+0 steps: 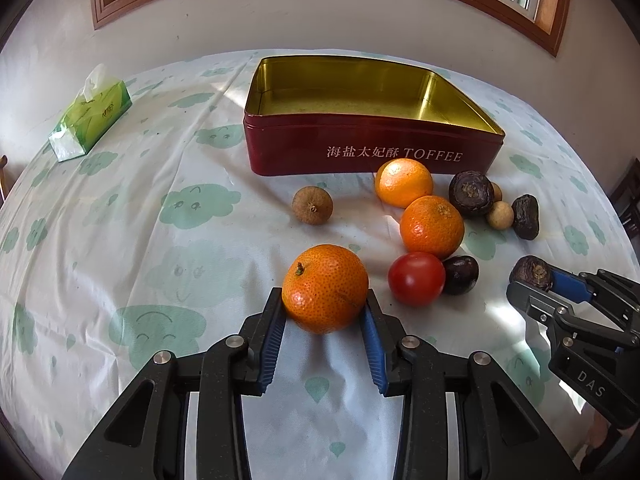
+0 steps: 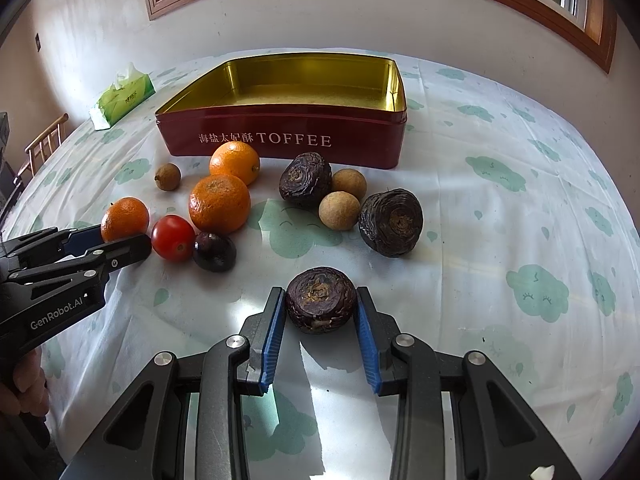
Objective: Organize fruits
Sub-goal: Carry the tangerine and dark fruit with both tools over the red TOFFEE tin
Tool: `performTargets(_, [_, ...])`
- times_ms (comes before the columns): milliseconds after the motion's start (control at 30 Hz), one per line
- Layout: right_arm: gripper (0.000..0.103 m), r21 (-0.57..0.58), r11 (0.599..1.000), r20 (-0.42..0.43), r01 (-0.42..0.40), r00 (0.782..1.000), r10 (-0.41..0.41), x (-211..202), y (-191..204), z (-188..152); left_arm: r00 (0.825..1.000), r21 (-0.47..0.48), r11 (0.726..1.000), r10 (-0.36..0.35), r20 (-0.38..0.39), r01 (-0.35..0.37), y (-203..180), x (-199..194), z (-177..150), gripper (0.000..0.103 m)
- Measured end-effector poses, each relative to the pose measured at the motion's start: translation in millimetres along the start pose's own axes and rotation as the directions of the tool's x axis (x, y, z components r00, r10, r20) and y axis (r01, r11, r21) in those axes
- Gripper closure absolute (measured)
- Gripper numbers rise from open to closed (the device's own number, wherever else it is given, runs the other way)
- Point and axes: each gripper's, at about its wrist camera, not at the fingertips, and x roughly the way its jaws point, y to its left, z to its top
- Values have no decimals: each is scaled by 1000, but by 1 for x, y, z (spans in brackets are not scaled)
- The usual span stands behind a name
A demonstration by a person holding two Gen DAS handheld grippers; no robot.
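Red toffee tin (image 1: 372, 148), lidless, gold interior bare, set toward the far edge of the table. Three mandarins: one (image 1: 325, 288) clamped between blue pads, stem up-left; two (image 1: 404, 183) (image 1: 432, 227) touching, just before the tin's front wall. Cherry tomato (image 1: 416, 279) touching a dark glossy fruit (image 1: 461, 275). Three dark wrinkled water chestnuts: one (image 2: 321, 300) gripped between pads, two (image 2: 306, 179) (image 2: 391, 223) resting on the cloth. Three tan longans: one (image 2: 167, 177) apart at left, two (image 2: 339, 211) (image 2: 349, 184) between the resting chestnuts.
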Motion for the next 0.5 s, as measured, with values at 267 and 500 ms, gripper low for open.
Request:
performTargets(267, [71,-5,1000,4,-2,1000,2,-4,1,1,1000,-6,1000,4,3,-4,2,-3,1,65])
performTargets(500, [71,-1,1000,28,-13,1000,13,-14,-1,4,1000,-7,1000,-2,24,2,2,-12,6,65])
